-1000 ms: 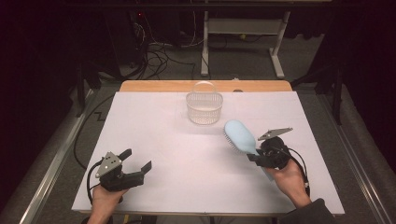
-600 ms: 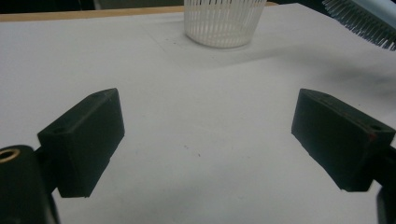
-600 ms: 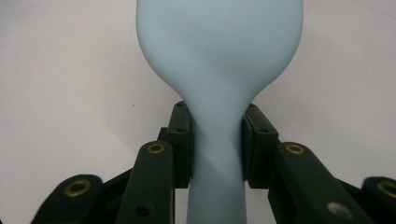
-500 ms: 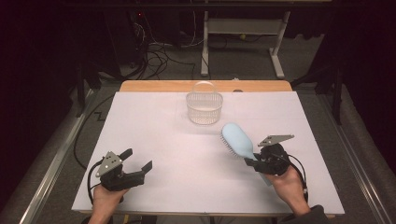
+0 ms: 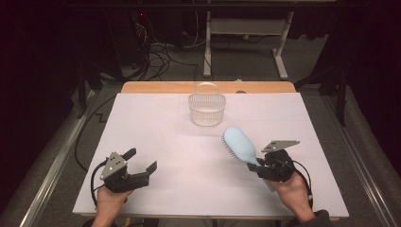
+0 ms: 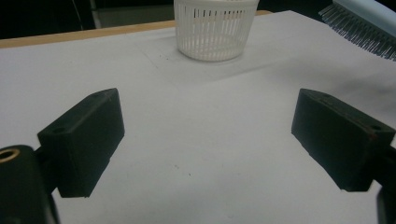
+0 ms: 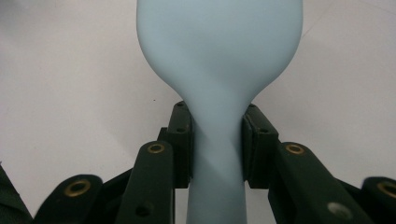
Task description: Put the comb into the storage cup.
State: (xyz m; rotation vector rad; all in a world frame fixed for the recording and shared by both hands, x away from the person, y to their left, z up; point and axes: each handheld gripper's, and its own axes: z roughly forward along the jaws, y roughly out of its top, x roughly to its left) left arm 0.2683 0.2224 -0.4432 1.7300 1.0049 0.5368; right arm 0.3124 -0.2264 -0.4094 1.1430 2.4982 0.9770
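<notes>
Jaws of the right gripper pinch the neck of the light-blue hairbrush, near the worktop's front right corner, bristles turned left. Judged from here, carry it level to the white basket by the back edge, keeping the pinch firm; the left gripper stands spread, idle

The left claw stands wide apart over the bare white tabletop. Ahead of it sits a white slotted basket; a hairbrush's bristles show ahead to its right.
</notes>
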